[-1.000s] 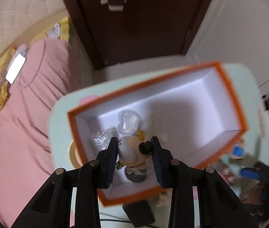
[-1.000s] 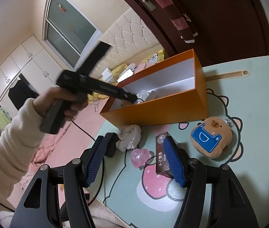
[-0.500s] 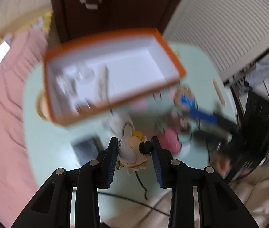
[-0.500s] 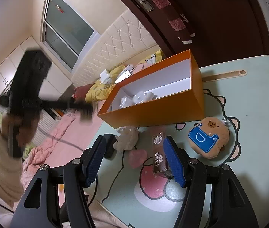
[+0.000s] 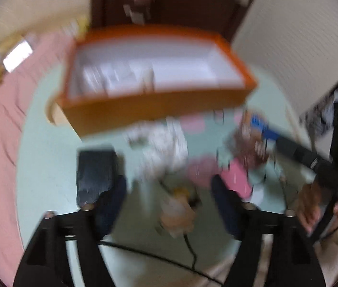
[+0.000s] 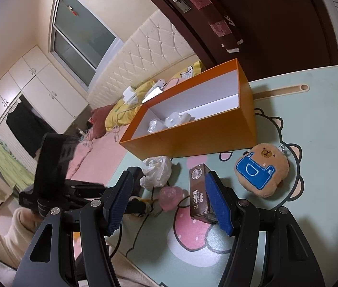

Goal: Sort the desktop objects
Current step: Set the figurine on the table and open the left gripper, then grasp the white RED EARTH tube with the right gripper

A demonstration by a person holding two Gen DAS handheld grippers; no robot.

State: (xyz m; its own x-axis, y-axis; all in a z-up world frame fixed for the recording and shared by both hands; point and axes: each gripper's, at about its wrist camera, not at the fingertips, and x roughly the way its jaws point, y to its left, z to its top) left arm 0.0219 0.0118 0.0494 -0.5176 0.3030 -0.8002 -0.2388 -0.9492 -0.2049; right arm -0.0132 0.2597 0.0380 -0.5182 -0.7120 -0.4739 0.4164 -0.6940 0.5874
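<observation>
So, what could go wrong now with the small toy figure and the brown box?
1. The left gripper jaws have just been opening. The toy figure looks loose between them, close to the near edge of the table and a black cable, so it may tip or roll off.
2. The right gripper is open around the brown box, off-centre. Closing might shove the box toward the pink heart.
</observation>
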